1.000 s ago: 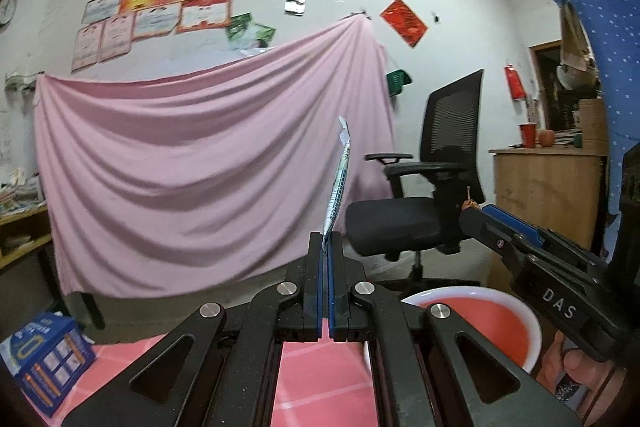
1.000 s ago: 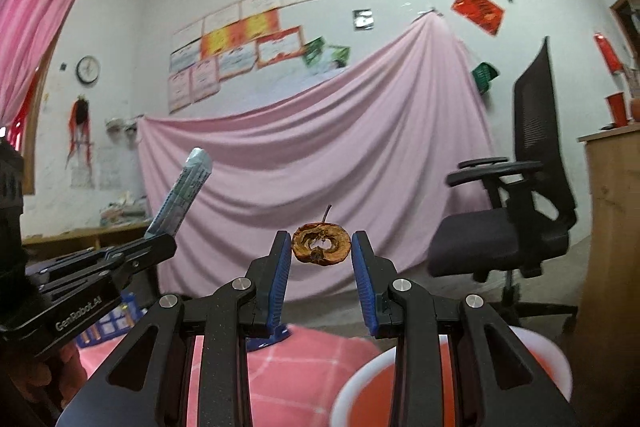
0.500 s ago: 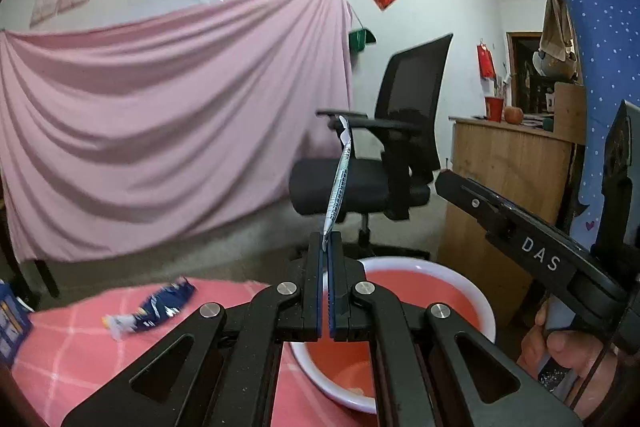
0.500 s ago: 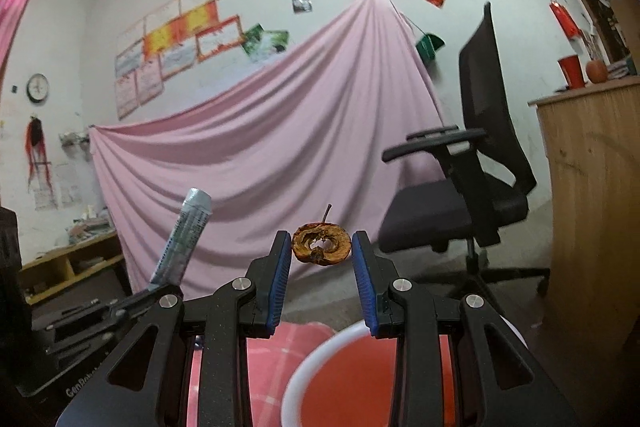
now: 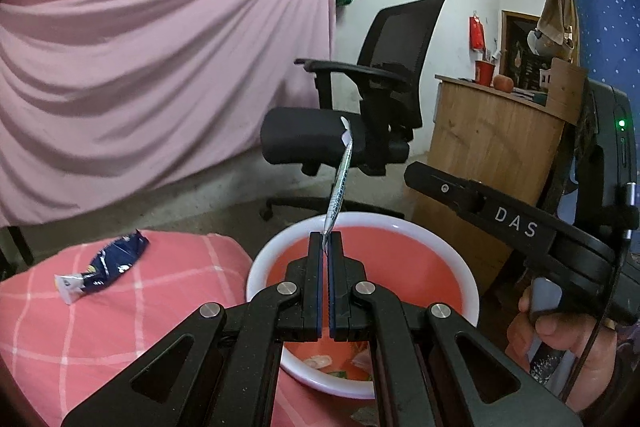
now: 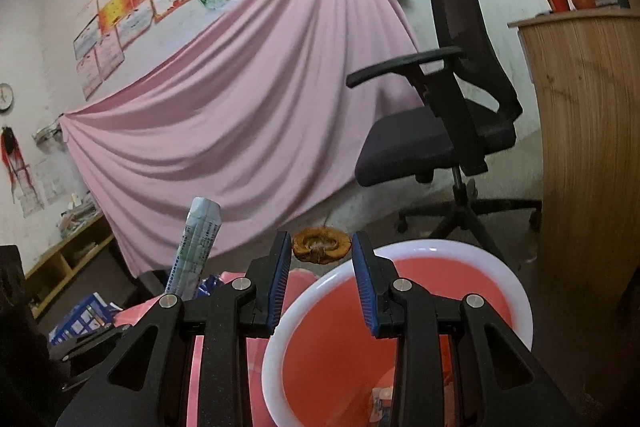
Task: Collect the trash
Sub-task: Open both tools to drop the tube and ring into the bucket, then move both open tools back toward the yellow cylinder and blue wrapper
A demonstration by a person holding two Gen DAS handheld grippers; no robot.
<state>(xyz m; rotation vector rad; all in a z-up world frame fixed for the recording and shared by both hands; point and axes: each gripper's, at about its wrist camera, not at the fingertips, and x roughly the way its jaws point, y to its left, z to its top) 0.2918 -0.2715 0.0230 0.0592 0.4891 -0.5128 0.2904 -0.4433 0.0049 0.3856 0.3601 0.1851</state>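
Note:
My left gripper is shut on a thin silvery wrapper that sticks up from its fingertips, above the near rim of a white basin with a red inside. My right gripper is shut on a brown apple core, held over the far left rim of the same basin. A few scraps lie in the basin's bottom. The wrapper also shows in the right wrist view. A dark blue snack wrapper lies on the pink checked cloth left of the basin.
A black office chair stands behind the basin. A wooden counter with a red cup stands at the right. A pink sheet hangs on the back wall. A blue box sits at the far left.
Both grippers have tilted down and moved toward the basin with their loads still held. The basin and the blue snack wrapper have come more into view.

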